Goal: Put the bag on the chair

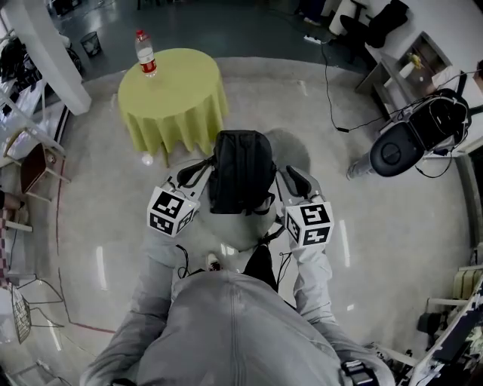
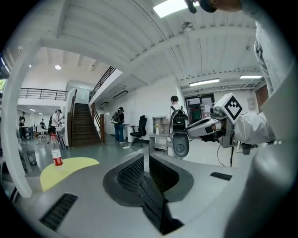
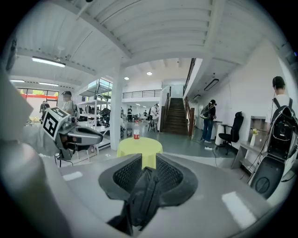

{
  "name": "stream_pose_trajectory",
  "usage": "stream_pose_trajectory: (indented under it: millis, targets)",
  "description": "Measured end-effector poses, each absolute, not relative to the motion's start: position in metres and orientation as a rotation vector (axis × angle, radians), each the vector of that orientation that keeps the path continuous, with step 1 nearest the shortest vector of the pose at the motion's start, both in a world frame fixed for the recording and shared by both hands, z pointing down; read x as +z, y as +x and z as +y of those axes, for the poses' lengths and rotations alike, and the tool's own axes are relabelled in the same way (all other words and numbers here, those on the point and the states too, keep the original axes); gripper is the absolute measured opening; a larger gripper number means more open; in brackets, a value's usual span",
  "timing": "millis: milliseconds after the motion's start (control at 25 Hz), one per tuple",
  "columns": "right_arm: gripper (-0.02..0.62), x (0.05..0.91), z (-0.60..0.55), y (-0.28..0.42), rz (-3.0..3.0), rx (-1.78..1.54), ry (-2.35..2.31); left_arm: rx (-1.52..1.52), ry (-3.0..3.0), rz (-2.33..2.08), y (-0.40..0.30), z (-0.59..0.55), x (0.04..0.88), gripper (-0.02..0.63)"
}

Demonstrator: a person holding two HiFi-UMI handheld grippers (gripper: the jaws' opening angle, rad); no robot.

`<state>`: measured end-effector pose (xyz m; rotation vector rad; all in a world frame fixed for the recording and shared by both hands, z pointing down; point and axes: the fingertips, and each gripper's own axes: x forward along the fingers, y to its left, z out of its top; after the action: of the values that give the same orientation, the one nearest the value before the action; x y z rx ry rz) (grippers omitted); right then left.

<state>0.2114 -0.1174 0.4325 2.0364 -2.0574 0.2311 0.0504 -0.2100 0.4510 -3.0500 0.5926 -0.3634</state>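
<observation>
Black fabric backpack point(image 1: 241, 172) was clamped by its straps in left gripper point(image 1: 196, 173) and right gripper point(image 1: 296, 179) fingers; open grey floor point(image 1: 377, 249) surrounded it; underside hidden.

Room as I see it from the console: straight ahead of the right fingers point(image 3: 127, 174), a round table point(image 3: 139, 148) under a yellow cloth stands on the glossy grey floor point(image 1: 377, 249). A white column point(image 3: 116, 116) rises just left of it, and a dark staircase point(image 3: 176, 116) lies well beyond. Far ahead-left of the left fingers point(image 2: 131, 173) the same table and stairs appear, under a white ribbed ceiling point(image 2: 116, 37) with a lit panel point(image 2: 170, 7).
</observation>
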Motion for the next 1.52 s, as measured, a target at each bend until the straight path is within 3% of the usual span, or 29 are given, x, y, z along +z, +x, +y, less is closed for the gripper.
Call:
stream_pose_trajectory:
  millis: [240, 600, 1520]
  targets:
    - [0.013, 0.393, -0.116, 0.198, -2.115, 0.102, 2.079, -0.290, -2.998, 0.579, 0.048, -0.203, 0.420, 0.005]
    - [0.011, 0.375, -0.108, 0.174, -2.179, 0.014, 2.018, -0.211, -2.953, 0.551, 0.044, -0.182, 0.388, 0.005]
    - [0.009, 0.390, -0.109, 0.177, -2.176, 0.057, 1.982, -0.260, -2.976, 0.573, 0.047, -0.184, 0.402, 0.005]
